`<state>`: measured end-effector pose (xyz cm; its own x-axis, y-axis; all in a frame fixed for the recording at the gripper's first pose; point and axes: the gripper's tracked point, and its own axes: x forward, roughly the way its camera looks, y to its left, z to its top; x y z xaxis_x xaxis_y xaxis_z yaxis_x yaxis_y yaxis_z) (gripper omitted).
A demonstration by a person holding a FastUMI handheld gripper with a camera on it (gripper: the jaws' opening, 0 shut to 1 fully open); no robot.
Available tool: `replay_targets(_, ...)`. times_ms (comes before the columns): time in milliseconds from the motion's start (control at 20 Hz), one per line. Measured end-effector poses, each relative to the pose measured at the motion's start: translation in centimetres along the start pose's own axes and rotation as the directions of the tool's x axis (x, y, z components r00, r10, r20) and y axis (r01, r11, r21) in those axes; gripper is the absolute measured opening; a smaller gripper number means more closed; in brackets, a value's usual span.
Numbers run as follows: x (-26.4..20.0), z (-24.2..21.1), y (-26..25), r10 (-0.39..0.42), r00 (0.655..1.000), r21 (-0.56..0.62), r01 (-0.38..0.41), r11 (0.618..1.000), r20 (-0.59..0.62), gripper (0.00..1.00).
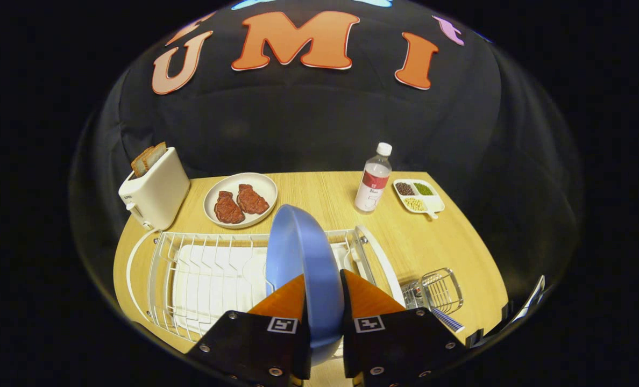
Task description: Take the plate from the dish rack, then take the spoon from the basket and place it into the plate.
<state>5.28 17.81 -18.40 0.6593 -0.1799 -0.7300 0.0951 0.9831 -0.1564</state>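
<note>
Gripper view: fingers point(324, 301) clamping blue plate point(303, 258) on edge, hovering above white dish rack point(201, 269); spoon waiting in wire basket point(439, 293) on counter point(405, 236), transfer not yet done.

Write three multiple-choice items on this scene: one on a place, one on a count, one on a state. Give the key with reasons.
1. Where is the blue plate?
A. flat on the table
B. between the hand-held gripper's fingers, above the dish rack
C. on the toaster

2. How many pieces of meat lie on the beige plate?
A. one
B. two
C. four

3. What state is the hand-held gripper in?
A. shut on the blue plate
B. wide open, holding nothing
C. shut on the bottle

Key: 1 B, the plate stands on edge between the fingers over the rack. 2 B, two brown pieces lie side by side. 3 A, both fingers press the plate's faces.
</note>
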Motion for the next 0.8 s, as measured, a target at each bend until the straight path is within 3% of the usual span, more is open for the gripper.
replay_targets(150, -1.0, 2.3, -0.8, -0.038, 0.997, -0.053, 0.041, 0.998, 0.065, 0.24)
replay_targets(250, -2.0, 3.0, -1.1, -0.021, 0.996, -0.022, 0.022, 1.000, 0.081, 0.24)
replay_targets(500, -5.5, 3.2, -2.5, 0.073, 0.992, 0.080, -0.082, 0.993, 0.106, 0.24)
replay_targets(800, -11.0, 0.4, -4.9, 0.211, 0.968, 0.252, -0.240, 0.938, 0.138, 0.24)
